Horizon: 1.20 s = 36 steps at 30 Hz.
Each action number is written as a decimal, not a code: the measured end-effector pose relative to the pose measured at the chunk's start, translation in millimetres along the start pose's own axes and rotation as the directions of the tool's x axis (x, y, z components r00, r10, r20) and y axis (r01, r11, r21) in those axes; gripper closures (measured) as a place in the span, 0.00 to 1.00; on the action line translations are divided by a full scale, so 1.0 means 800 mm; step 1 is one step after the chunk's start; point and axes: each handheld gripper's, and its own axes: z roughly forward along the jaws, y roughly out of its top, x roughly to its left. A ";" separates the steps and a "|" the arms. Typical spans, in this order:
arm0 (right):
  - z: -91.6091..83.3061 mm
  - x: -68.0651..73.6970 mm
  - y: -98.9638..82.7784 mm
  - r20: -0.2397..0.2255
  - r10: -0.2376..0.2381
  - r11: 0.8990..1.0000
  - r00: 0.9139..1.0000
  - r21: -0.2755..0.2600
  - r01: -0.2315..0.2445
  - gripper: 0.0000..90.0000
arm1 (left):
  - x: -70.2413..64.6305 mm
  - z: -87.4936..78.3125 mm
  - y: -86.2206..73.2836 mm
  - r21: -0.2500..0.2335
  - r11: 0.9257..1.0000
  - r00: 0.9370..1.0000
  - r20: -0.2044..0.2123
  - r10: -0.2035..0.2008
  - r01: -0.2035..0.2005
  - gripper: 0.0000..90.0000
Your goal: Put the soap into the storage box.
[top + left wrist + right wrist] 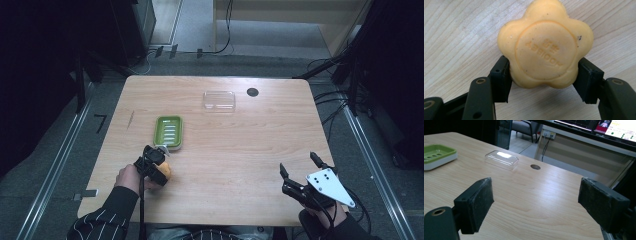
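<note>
Soap [545, 45], a yellow-orange flower-shaped bar with a round embossed centre, sits clamped between the two black jaws of the left claw [543, 75], one jaw pressed against each side; the wood grain of the tabletop [456, 32] lies directly behind it. In the high view the soap [165, 171] and the left claw [156, 162] are near the tabletop's left edge, toward the near edge, with the person's left hand [129, 178] and striped sleeve [102, 222] behind them. Just beyond the soap lies a green soap dish [169, 132] with a slotted insert and white base, long axis running toward the far edge. A clear plastic lid [219, 100] rests near the far edge, beside a dark round hole [252, 92] in the tabletop. The right claw [300, 167] is near the near right corner, its jaws spread wide with nothing between them; its grey three-cornered plate [330, 186] faces upward. In the right gripper view the dish [437, 155] and lid [501, 159] appear beyond the parted jaws.
</note>
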 end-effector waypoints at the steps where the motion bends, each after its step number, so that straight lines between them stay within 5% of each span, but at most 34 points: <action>1: 0.000 0.000 0.000 0.001 0.000 1.000 1.000 -0.002 0.000 0.15 | 0.001 0.000 0.000 0.000 1.000 1.000 0.002 -0.001 0.001 0.44; 36: 0.000 0.000 0.000 0.004 0.002 1.000 1.000 -0.002 -0.002 0.15 | 0.002 -0.012 -0.005 -0.053 0.998 0.999 -0.002 0.033 -0.033 0.45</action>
